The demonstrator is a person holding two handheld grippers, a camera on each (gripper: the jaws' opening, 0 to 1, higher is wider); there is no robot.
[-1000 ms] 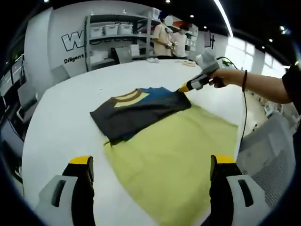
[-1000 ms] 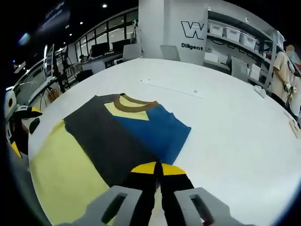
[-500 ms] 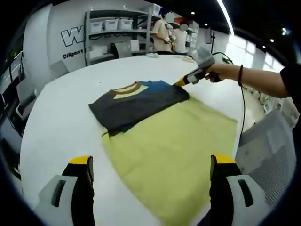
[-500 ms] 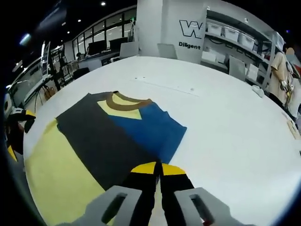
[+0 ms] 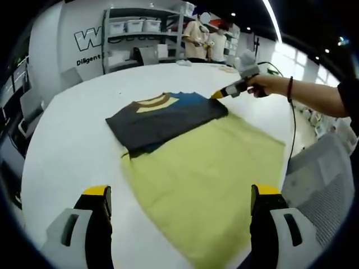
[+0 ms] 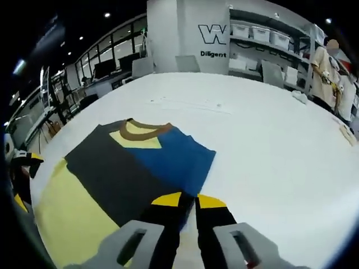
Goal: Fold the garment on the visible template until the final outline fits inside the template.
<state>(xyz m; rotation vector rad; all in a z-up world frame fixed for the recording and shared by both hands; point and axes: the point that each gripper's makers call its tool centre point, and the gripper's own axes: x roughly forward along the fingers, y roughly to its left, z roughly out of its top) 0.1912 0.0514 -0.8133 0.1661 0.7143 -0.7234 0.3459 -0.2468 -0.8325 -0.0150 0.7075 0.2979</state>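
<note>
Pinching shirt [image 6: 140, 168] hem with right tool [image 6: 188, 203] at lower centre, dragging toward template [image 5: 207, 185]; left tool [image 5: 179, 210] hovering released, waiting.

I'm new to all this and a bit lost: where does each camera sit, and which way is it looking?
Left gripper view: rides the open left tool, looking across the yellow-green rectangular template toward the dark grey and blue folded garment; a person's arm holds the right tool.
Right gripper view: rides the right tool, at the garment's edge.
Both share the garment, the template and the white table.
</note>
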